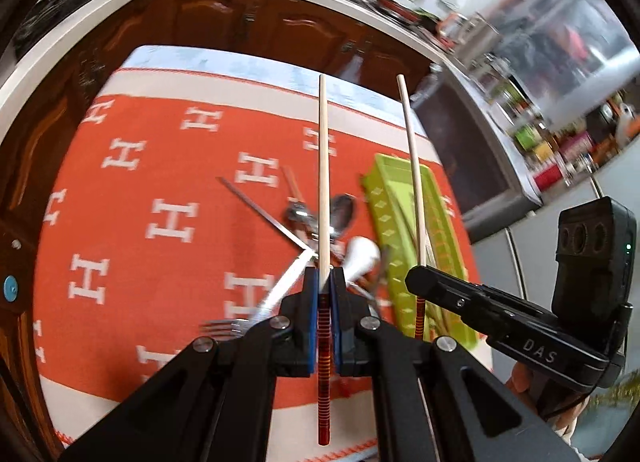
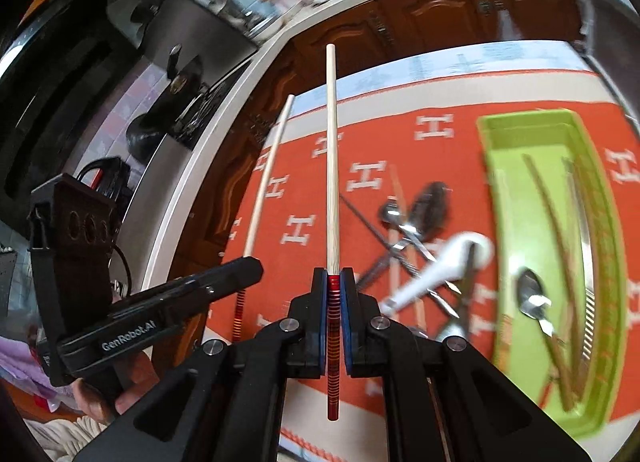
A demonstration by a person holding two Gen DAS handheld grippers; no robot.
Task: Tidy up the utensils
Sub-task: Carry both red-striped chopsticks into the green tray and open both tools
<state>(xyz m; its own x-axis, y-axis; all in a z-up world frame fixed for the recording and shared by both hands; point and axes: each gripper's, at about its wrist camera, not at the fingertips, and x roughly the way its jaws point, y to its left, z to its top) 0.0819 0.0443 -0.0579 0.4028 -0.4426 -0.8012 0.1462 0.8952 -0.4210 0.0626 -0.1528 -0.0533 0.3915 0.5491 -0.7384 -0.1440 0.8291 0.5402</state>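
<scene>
Above the orange cloth (image 1: 132,190) you held your left gripper (image 1: 325,274) clamped on one chopstick (image 1: 323,166) and your right gripper (image 2: 333,274) clamped on another chopstick (image 2: 331,150); loose cutlery (image 2: 416,246) lay beside the green tray (image 2: 516,134), well below both

Utensil pile (image 1: 320,230): blurred in both views; spoons, a fork and a white handle overlap, and the count cannot be told.
Left chopstick (image 1: 324,182): its red banded part is partly covered by the left gripper (image 1: 325,282) pads.
Right chopstick (image 2: 332,150): likewise partly hidden within the right gripper (image 2: 333,276).
Green tray (image 2: 496,150): smeared by motion; its near end is hidden behind the gripper arm, and its contents are streaks except for one spoon.
Counter clutter (image 1: 552,142): too blurred to name.
</scene>
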